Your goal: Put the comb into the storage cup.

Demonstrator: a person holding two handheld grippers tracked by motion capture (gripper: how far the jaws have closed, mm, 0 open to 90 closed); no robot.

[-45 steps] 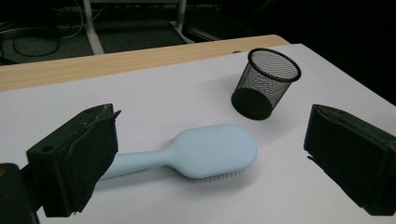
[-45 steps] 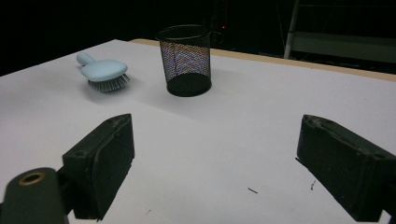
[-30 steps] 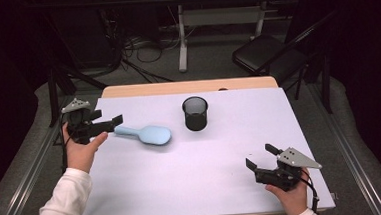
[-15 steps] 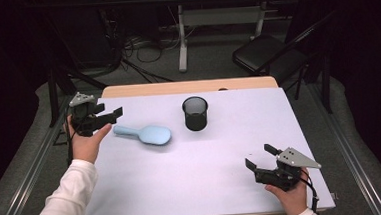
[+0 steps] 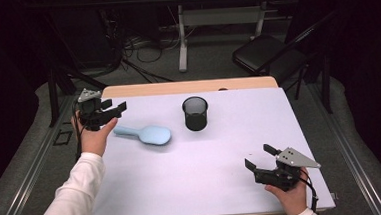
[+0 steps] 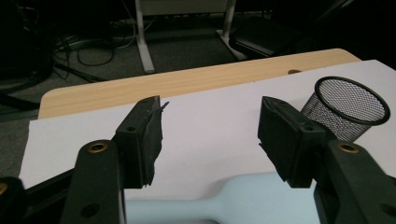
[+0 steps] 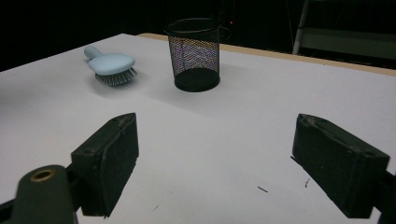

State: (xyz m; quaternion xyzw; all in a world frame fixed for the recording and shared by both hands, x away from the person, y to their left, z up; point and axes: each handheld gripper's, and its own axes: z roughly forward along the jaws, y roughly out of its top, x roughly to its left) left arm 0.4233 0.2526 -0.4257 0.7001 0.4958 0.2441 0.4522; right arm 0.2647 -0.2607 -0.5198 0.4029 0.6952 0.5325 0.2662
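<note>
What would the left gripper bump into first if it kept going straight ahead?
Probably the black mesh cup. The left gripper points across the white table cover toward it, passing above the blue brush handle. Its fingers are open, nothing between them. Depth is hard to judge.

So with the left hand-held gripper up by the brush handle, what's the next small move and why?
Probably ease the left hand-held gripper down and forward so its jaws straddle the handle of the light blue hairbrush. Its jaws have just been closing with nothing between them; in the left gripper view the handle lies below them, bristles down on the white table cover, untouched. The black mesh cup stands clear.
</note>
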